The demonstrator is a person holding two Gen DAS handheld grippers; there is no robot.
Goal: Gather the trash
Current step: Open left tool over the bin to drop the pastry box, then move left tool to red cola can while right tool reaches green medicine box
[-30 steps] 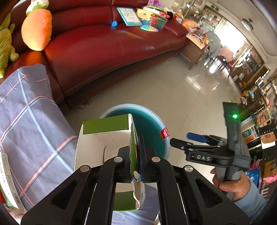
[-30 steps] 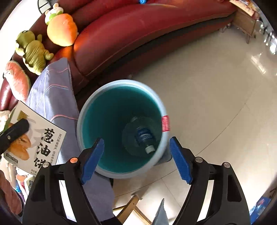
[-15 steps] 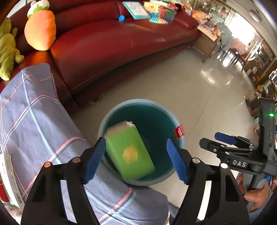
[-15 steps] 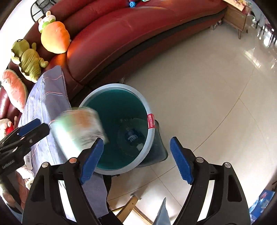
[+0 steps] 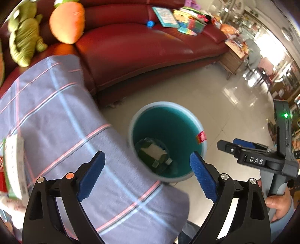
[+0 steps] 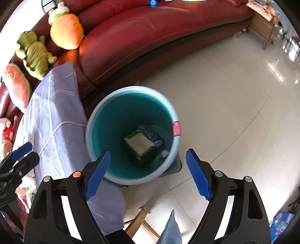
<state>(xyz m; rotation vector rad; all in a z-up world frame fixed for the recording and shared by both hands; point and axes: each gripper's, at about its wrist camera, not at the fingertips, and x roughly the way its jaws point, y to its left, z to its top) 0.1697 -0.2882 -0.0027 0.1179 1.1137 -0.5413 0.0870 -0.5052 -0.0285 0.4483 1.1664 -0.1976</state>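
A light blue bin (image 5: 168, 104) (image 6: 131, 89) with a teal inside stands on the floor beside the table. At its bottom lies a green carton (image 5: 152, 152) (image 6: 139, 143), next to a plastic bottle (image 6: 156, 139). My left gripper (image 5: 147, 155) hangs above the bin's near rim and the cloth edge. Its jaws are opening, with nothing between them. My right gripper (image 6: 148, 152) is open and empty above the bin, and it also shows at the right of the left wrist view (image 5: 227, 143), held by a hand (image 5: 277, 206). The left gripper's tips (image 6: 31, 152) show at that view's left edge.
A blue checked cloth (image 5: 56, 112) (image 6: 50, 112) covers the table left of the bin. A flat printed box (image 5: 14, 165) lies on its left edge. Behind stands a red sofa (image 5: 140, 47) with plush toys (image 6: 63, 32) and books (image 5: 165, 16). A wooden frame (image 6: 138, 219) sits near the bin.
My left gripper was shut on the green carton over the bin. It opened, the carton dropped into the bin, and the gripper drew back over the table. The right gripper rose a little.
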